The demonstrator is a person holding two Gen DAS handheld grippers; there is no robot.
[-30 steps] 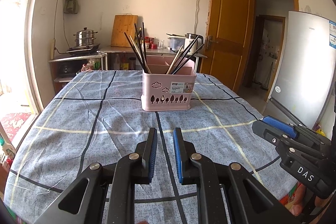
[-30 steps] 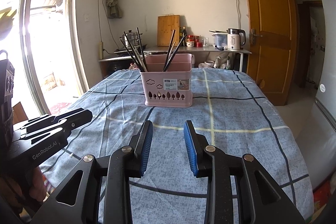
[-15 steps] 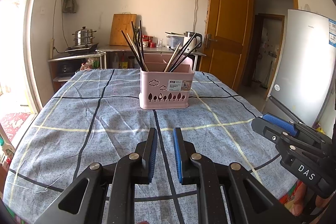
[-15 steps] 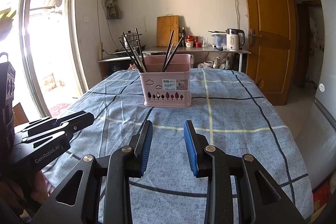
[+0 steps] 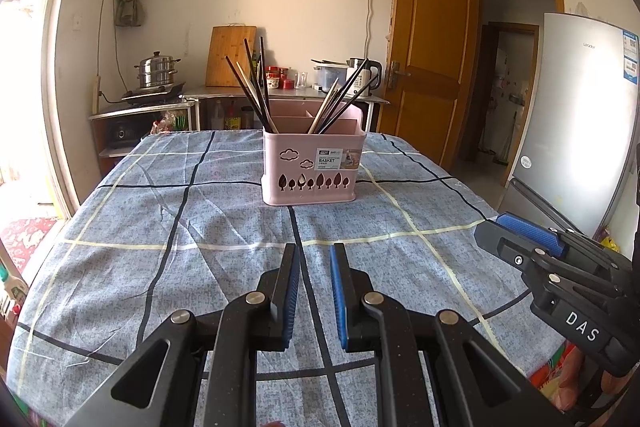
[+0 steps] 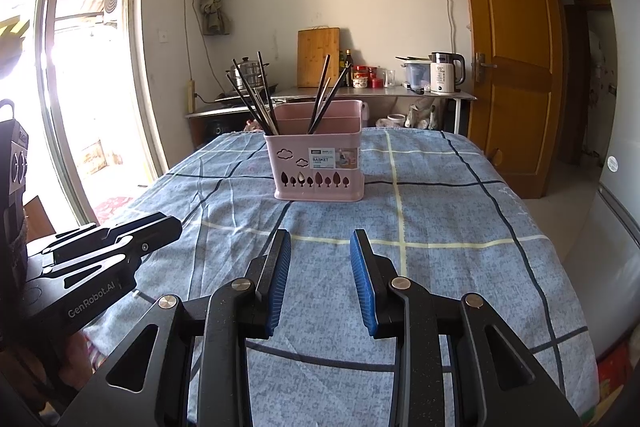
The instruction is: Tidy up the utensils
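Both wrist views low over table [image 5: 120, 267], facing pink basket [image 5: 313, 167] — shared, left from nearer.

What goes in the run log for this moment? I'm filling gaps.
left gripper: open, empty, above tablecloth | right gripper: open, empty | pink basket: upright, chopsticks inside | contact: none

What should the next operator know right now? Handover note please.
Left tool: open, narrow gap, empty, above the tablecloth.
Right tool: open wider, empty, beside it.
Pink basket: upright mid-table, ahead of both tools, untouched. Chopsticks stand in two bundles: left compartment, right compartment.
Done: all visible chopsticks are in the basket; none loose on the cloth.
Left: probably regrouping the bundles; neither tool has reached the basket.
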